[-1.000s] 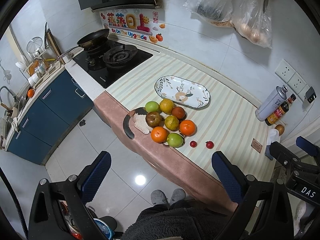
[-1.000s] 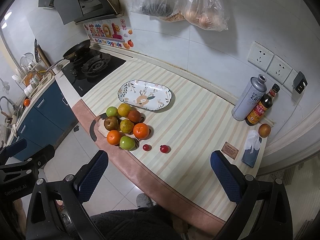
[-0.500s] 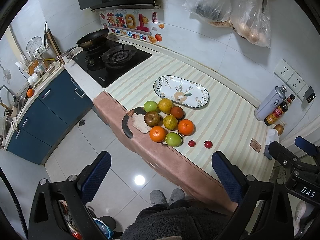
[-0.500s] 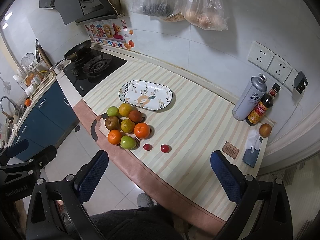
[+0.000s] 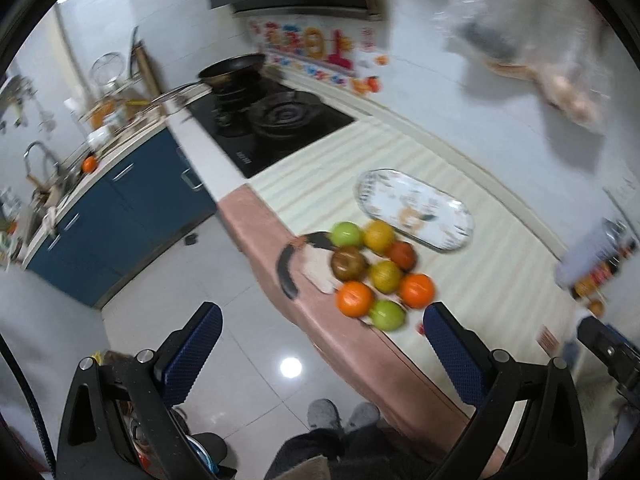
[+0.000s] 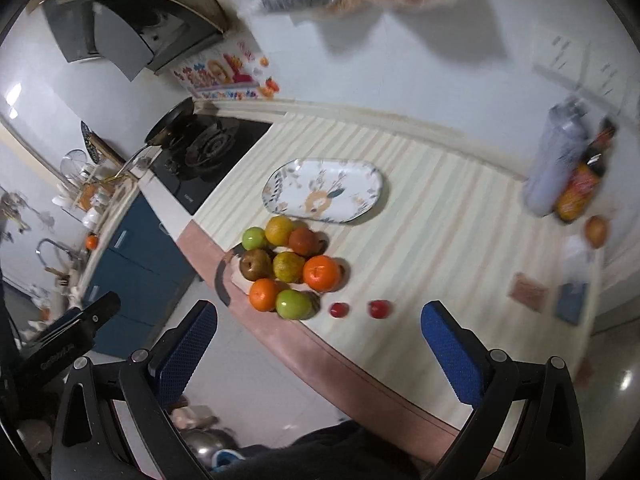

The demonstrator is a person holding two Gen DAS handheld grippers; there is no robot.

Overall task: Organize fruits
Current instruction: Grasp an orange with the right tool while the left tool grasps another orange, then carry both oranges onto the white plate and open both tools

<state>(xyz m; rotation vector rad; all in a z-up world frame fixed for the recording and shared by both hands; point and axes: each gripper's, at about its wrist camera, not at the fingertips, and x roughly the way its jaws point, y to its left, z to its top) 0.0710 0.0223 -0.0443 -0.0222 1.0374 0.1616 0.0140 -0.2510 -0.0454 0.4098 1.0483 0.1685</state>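
Both the left tongs and right tongs hang spread apart and empty, short of the counter edge. The fruit pile sits ahead of the right tongs, just before the plate. Round, firm and smooth-skinned, each fruit probably rolls; grip across its widest middle.

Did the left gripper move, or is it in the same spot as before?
Yes. The left gripper moved forward and down toward the counter: the fruit pile and floral plate look bigger and lower in its blurred view.
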